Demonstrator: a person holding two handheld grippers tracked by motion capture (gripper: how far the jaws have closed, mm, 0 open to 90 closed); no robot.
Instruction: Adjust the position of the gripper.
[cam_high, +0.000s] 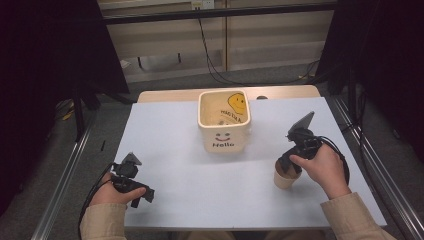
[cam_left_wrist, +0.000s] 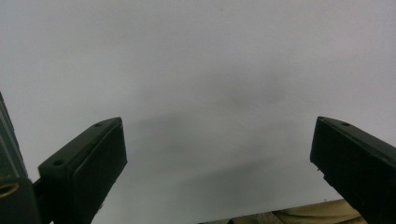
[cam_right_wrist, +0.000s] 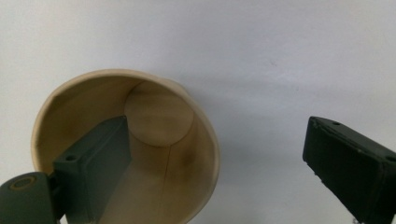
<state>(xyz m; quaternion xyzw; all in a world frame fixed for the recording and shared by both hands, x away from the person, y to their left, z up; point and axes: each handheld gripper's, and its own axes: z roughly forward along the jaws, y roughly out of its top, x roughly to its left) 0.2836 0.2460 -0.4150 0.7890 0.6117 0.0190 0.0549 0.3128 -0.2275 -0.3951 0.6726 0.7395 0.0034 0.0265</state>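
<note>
Jaws of the right gripper (cam_right_wrist: 215, 168) stand apart, one inside the paper cup (cam_right_wrist: 154, 140), one outside its wall; closing hard could crush or tip it. Left gripper (cam_left_wrist: 217, 163), jaws apart, hangs over bare worktop (cam_high: 200, 175). Cup stands near-right, bin (cam_high: 223, 120) beyond.

Tub (cam_high: 223, 131) sits at the back-mid of the desk (cam_high: 200, 180); cup (cam_high: 286, 178) near the front R; R gripper (cam_high: 286, 161) right over cup, one jaw in it; L gripper (cam_high: 142, 194) front L, well apart.
</note>
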